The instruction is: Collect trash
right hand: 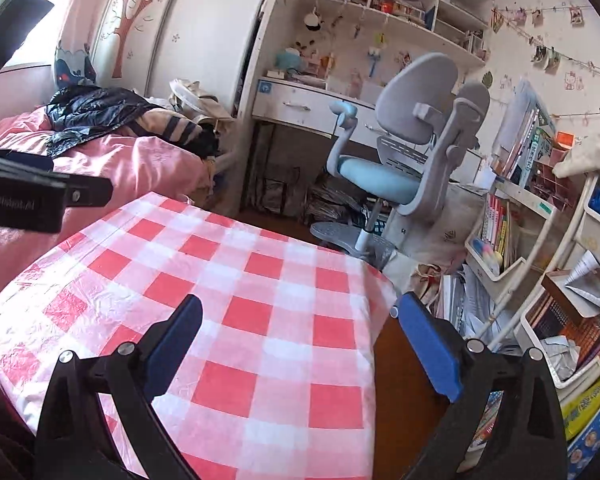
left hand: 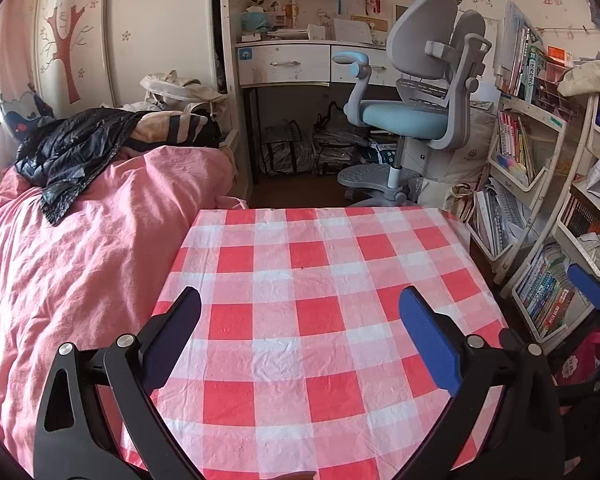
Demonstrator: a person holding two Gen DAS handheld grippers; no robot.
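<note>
Left wrist view: the left gripper [left hand: 300,300] hangs over a table [left hand: 320,264] under a red-and-white checked cloth, jaws spread wide with only cloth between them.
Right wrist view: the right gripper [right hand: 298,308] sits over the table's right edge [right hand: 364,280], jaws spread wide, nothing between them.
Trash: no loose piece shows on the cloth in either view; where it lies I cannot tell.
Room: a bed with a pink quilt [left hand: 72,248] runs along the table's left side, a dark jacket [left hand: 72,148] heaped on it.
Beyond the table: a grey-and-blue desk chair [left hand: 412,92] stands before a white desk [left hand: 284,62].
Right side: bookshelves [left hand: 540,208] crammed with books and papers crowd close to the table.
Only in the right view: the left gripper's body [right hand: 40,196] juts in from the left, and bare brown floor [right hand: 404,392] shows beside the table.
</note>
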